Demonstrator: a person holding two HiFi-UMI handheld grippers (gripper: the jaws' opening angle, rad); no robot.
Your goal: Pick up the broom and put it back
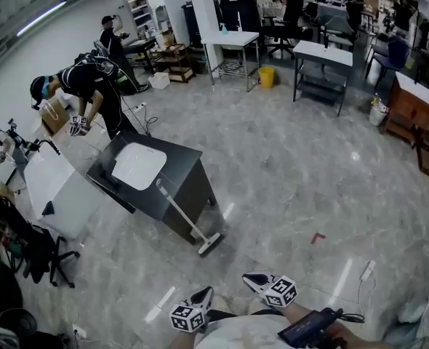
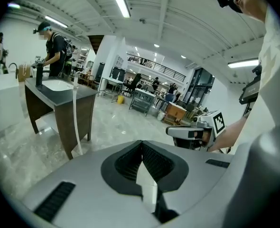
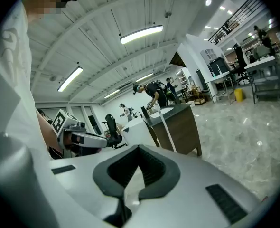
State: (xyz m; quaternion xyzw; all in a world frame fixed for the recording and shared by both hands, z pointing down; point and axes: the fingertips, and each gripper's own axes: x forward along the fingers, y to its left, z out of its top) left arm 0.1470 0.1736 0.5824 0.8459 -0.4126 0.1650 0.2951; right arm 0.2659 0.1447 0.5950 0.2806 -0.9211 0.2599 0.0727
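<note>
The broom (image 1: 185, 220) has a white handle and leans against the front of a dark desk (image 1: 189, 187), with its head (image 1: 209, 244) on the floor. Both grippers are held low near my body, well short of the broom. My left gripper (image 1: 203, 295) and right gripper (image 1: 253, 278) sit side by side, each with a marker cube. In the left gripper view my left gripper (image 2: 141, 144) is shut and empty, and the broom handle (image 2: 75, 113) stands far off to the left. In the right gripper view my right gripper (image 3: 139, 148) is also shut with nothing in it, and the broom (image 3: 167, 129) is ahead.
A white basin (image 1: 138, 164) lies on the desk top. A person (image 1: 91, 86) bends over a white cabinet (image 1: 54, 191) behind it. A black chair (image 1: 33, 249) stands at the left. A power strip (image 1: 367, 270) lies on the floor at the right, and tables (image 1: 323, 57) stand further back.
</note>
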